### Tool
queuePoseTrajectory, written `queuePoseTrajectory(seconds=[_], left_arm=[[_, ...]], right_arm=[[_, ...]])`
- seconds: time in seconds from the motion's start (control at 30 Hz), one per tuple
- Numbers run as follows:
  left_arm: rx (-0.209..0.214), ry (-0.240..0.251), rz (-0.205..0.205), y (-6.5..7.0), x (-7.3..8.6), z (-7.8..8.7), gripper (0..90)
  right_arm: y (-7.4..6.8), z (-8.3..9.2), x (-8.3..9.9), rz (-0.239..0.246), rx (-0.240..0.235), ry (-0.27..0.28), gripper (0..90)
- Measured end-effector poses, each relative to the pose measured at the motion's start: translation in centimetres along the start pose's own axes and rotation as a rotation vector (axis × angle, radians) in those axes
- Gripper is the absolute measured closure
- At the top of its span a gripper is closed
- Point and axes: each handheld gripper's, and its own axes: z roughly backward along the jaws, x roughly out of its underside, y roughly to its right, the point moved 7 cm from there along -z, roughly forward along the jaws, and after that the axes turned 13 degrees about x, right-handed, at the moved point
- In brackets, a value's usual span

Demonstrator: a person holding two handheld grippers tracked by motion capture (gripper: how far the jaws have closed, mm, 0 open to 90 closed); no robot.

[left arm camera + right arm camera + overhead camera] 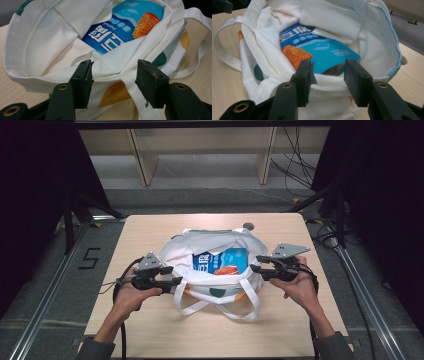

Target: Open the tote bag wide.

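A white tote bag (176,251) with coloured dots lies open-mouthed in the middle of the wooden table (150,330). Inside it sits a blue snack packet (222,261) with an orange fried piece printed on it. My left gripper (177,281) is at the bag's left rim, and in the left gripper view the jaws (113,75) stand open with the rim of the bag (32,45) lying between them, the packet (125,27) beyond. My right gripper (254,267) is at the right rim, also open (327,75) astride the bag's edge (332,22), just in front of the packet (324,52).
The bag's two white handles (215,310) loop toward the table's near edge. A small round grey object (248,226) lies just behind the bag. Wooden shelving (200,155) stands beyond the table, with cables (300,170) on the floor at the right.
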Motion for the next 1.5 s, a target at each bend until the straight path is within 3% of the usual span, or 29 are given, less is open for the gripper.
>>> queuePoseTrajectory(seconds=[0.03,0.07,0.1,0.17,0.2,0.27,0.3,0.33,0.4,0.43,0.47,0.5,0.57,0.7,0.73,0.77,0.83,0.93,1.0,1.07,1.27,1.3,1.4,1.5], left_arm=[[0.001,0.009,-0.005,0.0,0.0,0.0,45.3],[0.001,0.006,-0.005,0.1,0.0,0.1,45.1],[-0.006,0.003,-0.006,0.1,0.0,0.2,44.6],[0.002,0.002,0.000,0.3,0.0,0.3,42.4],[-0.006,0.019,-0.004,0.3,-0.1,0.3,42.2],[0.003,0.008,-0.005,0.5,-0.1,0.4,41.3],[-0.004,0.016,-0.005,0.6,-0.1,0.5,40.8],[-0.001,0.024,-0.008,0.6,-0.1,0.4,40.3],[-0.008,0.023,-0.003,0.8,-0.1,0.5,37.8],[-0.005,0.019,-0.019,0.8,-0.1,0.6,36.8],[-0.007,0.020,0.002,1.0,-0.1,0.6,36.4],[0.003,0.015,-0.002,1.1,-0.1,0.6,35.7],[-0.004,0.012,-0.005,1.3,0.0,0.6,34.8],[0.002,0.015,-0.001,1.6,0.3,0.6,33.2],[-0.004,0.021,-0.002,1.6,0.3,0.6,32.8],[-0.001,0.021,-0.008,1.7,0.4,0.6,32.4],[-0.006,0.013,-0.015,1.6,0.6,0.6,31.8],[-0.005,0.010,-0.007,1.5,0.8,0.8,31.5],[-0.003,0.024,-0.006,1.5,0.7,0.8,30.2],[-0.007,0.029,-0.008,1.6,0.7,1.1,30.1],[-0.016,0.032,0.000,2.0,0.6,1.4,28.7],[-0.022,0.038,-0.003,2.1,0.6,1.4,28.3],[-0.014,0.025,-0.026,2.5,0.6,1.5,28.0],[-0.019,0.033,-0.022,2.9,0.6,1.6,27.9]], right_arm=[[0.0,0.0,0.0,0.005,-0.011,0.003,56.4],[0.2,0.0,-0.1,0.022,0.008,0.022,56.2],[-0.1,0.2,-0.1,-0.004,-0.002,0.008,55.7],[-0.1,0.4,-0.1,-0.011,0.004,0.000,55.1],[0.0,0.4,-0.1,-0.004,0.015,0.013,54.6],[0.2,0.5,-0.1,0.014,0.022,0.023,53.9],[-0.1,0.6,0.0,-0.020,0.013,0.002,53.3],[-0.1,0.7,0.1,-0.022,0.011,-0.003,52.7],[0.2,0.6,0.0,0.003,0.020,0.019,50.6],[0.3,0.6,0.0,0.005,0.021,0.023,49.6],[0.2,0.6,0.0,0.000,0.022,0.029,49.1],[0.0,0.7,0.1,-0.015,0.002,0.023,48.5],[0.0,0.9,0.0,-0.035,0.010,0.041,47.9],[0.1,1.2,0.4,-0.037,0.010,0.018,44.8],[0.2,1.1,0.3,-0.033,0.027,0.041,44.5],[0.0,1.4,0.5,-0.048,0.017,0.018,43.9],[0.4,1.4,0.5,-0.017,0.017,0.036,42.8],[0.2,1.6,0.7,-0.054,0.025,0.030,41.8],[0.5,1.7,0.7,-0.029,0.036,0.042,40.2],[0.3,1.9,0.9,-0.053,0.040,0.031,38.9],[0.5,2.1,1.2,-0.030,0.043,0.039,37.5],[0.2,2.3,1.4,-0.069,0.043,0.013,37.2],[0.5,2.4,1.5,-0.043,0.052,0.032,36.7],[0.3,2.7,1.9,-0.073,0.048,0.010,36.4]])
